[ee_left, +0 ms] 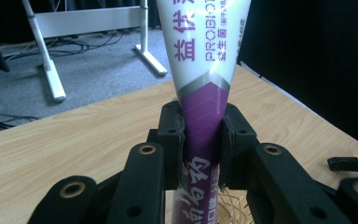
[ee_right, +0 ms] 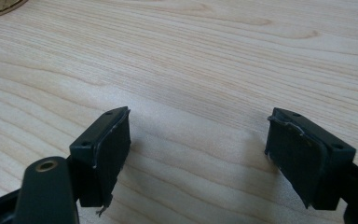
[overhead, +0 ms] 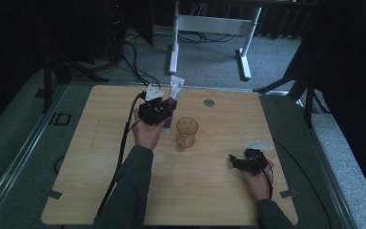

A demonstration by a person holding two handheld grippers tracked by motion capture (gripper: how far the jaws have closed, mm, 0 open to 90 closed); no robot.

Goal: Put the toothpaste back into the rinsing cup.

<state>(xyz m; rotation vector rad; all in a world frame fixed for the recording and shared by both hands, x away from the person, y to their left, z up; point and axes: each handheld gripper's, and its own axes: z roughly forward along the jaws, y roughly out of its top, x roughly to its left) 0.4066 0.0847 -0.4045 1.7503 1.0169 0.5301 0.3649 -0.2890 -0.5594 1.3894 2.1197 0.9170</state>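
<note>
— So where's your toothpaste tube (ee_left: 200, 93) right now?

— Upright, cap end down, pinched at its purple lower part between the jaws of your left gripper (ee_left: 201, 140), held above the table (overhead: 100, 143) just beside the amber glass cup (overhead: 186, 133)

— And which step is that?

— Carrying, I'd judge; next you'd likely line it up over the cup and lower it in. Your right gripper (ee_right: 198, 144) rests low over the wood, jaws apart, holding nothing
</note>
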